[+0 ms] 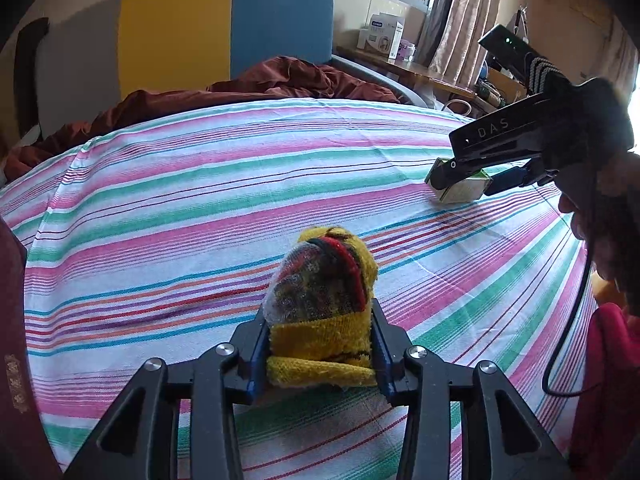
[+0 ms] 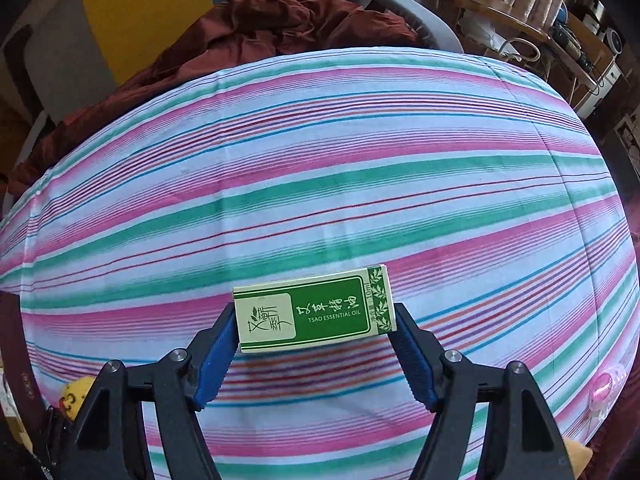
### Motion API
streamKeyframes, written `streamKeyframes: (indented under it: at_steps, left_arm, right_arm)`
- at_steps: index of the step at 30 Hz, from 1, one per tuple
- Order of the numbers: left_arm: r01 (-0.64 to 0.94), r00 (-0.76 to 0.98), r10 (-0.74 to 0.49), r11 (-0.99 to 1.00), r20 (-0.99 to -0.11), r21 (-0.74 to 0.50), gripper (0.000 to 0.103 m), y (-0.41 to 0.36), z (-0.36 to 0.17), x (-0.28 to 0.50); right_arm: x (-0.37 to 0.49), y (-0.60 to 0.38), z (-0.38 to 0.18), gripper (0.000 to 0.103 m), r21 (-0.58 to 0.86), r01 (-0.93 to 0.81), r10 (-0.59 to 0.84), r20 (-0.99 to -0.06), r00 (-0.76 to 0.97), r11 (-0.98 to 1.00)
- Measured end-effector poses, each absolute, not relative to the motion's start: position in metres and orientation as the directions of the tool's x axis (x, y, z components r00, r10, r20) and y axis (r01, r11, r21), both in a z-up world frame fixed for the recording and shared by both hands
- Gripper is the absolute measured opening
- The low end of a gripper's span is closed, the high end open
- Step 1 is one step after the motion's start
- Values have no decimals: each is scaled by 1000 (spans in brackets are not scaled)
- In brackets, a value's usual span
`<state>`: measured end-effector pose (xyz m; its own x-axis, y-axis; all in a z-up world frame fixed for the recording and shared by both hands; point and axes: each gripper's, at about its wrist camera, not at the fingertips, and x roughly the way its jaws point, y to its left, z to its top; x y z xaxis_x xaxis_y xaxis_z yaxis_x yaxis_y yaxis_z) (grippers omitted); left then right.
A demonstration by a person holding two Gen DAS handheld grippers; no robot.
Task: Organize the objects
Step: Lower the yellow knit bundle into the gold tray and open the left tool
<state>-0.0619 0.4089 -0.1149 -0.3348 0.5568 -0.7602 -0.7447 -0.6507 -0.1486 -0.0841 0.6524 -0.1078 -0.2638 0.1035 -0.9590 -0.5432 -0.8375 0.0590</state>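
Observation:
A rolled yellow sock bundle (image 1: 324, 280) with red and black stripes, partly wrapped in clear film, stands out from my left gripper (image 1: 320, 312). That gripper is shut on the bundle's lower part, just above the striped bedsheet (image 1: 200, 208). At the right of the left wrist view, a hand holds my right gripper (image 1: 464, 178) down on a small green and cream box (image 1: 460, 194). In the right wrist view this essential oil box (image 2: 320, 304) lies crosswise between the blue pads (image 2: 218, 340). My right gripper (image 2: 316, 316) is shut on the box's two short ends.
A crumpled red-brown blanket (image 1: 280, 80) lies at the far end of the bed, below a yellow and blue headboard (image 1: 224, 24). A wooden desk (image 1: 420, 72) with boxes stands to the far right. A pink object (image 2: 604, 384) lies near the sheet's right edge.

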Motion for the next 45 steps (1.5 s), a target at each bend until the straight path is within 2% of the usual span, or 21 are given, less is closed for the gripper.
streamKeyframes:
  at_steps: [3, 9, 15, 32, 45]
  left_arm:
    - [-745, -337, 553, -652, -762, -143, 43, 410, -114, -61]
    - [-733, -367, 506, -674, -780, -92, 42, 398, -109, -45]
    - [-695, -385, 463, -714, -798, -79, 39, 363, -102, -27]
    - [-628, -543, 465, -778, -699, -30, 39, 269, -35, -5]
    - [-537, -595, 421, -842, -685, -51, 39, 208, -24, -15]
  right_arm:
    - [-78, 623, -109, 74, 119, -537, 33, -964, -265, -835]
    - [-54, 575, -121, 74, 137, -536, 0, -969, -249, -833]
    - [-51, 554, -123, 74, 30, -493, 99, -967, -234, -869]
    - [-56, 543, -123, 74, -3, -454, 143, -951, -275, -891]
    - [-58, 527, -123, 74, -27, -438, 165, -945, -281, -899]
